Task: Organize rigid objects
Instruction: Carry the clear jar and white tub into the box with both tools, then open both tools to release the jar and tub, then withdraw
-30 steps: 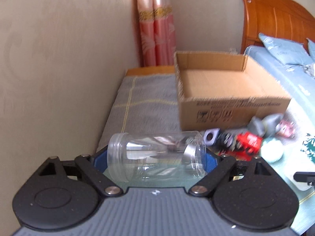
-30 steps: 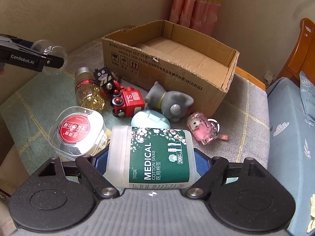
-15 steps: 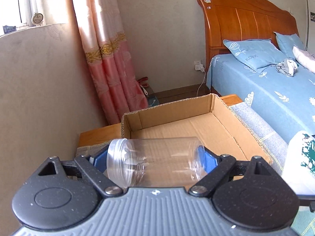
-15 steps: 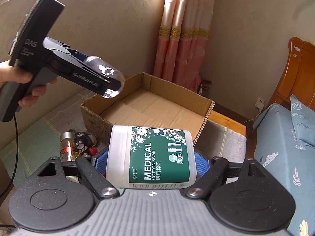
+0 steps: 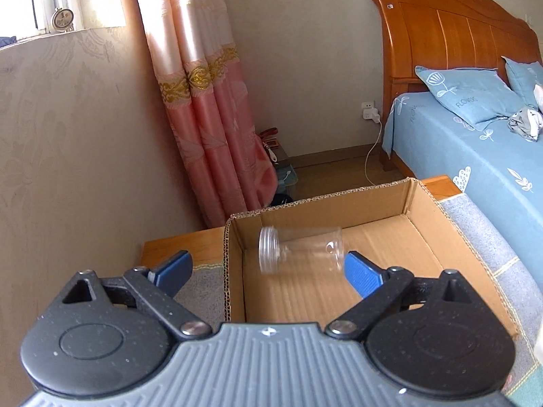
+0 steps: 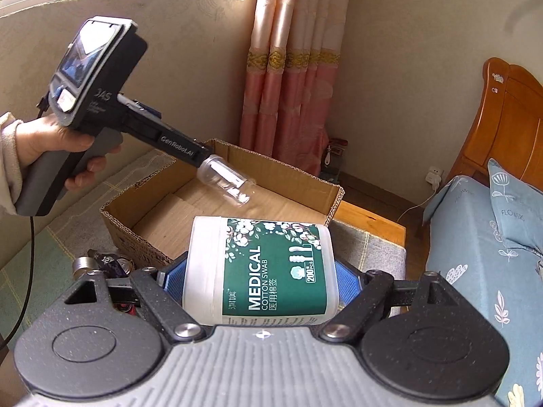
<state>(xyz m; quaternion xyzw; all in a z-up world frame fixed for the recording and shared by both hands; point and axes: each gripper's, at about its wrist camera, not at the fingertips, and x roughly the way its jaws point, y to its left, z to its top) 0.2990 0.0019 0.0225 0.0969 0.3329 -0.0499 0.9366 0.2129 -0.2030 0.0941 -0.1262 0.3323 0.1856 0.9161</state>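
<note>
The left gripper (image 5: 266,273), black with blue pads, is held over the open brown cardboard box (image 5: 420,237), and its jaws are opening. The clear, lidless plastic jar (image 5: 300,250) lies on its side between the two pads. A clear gap is seen at the left pad, while at the right pad the jar's base is just beside the blue tip, and contact there cannot be made out. From the right wrist view the jar (image 6: 225,181) is seen tilted in mid-air above the box (image 6: 237,183), beyond the tip of the left gripper (image 6: 203,159); whether it is touched by that tip cannot be told. The handle is gripped by the person's left hand (image 6: 54,146), and the sleeve is cut off at the frame edge.

The right gripper (image 6: 259,281) is clamped on a white plastic tub with a green label reading "MEDICAL COTTON SWAB" (image 6: 261,271); its blue pads are pressed against both ends, and the tub's lower side is hidden by the gripper body. At the lower left, small items (image 6: 101,264) on the patterned cloth are largely hidden behind the gripper arm and cannot be identified.
</note>
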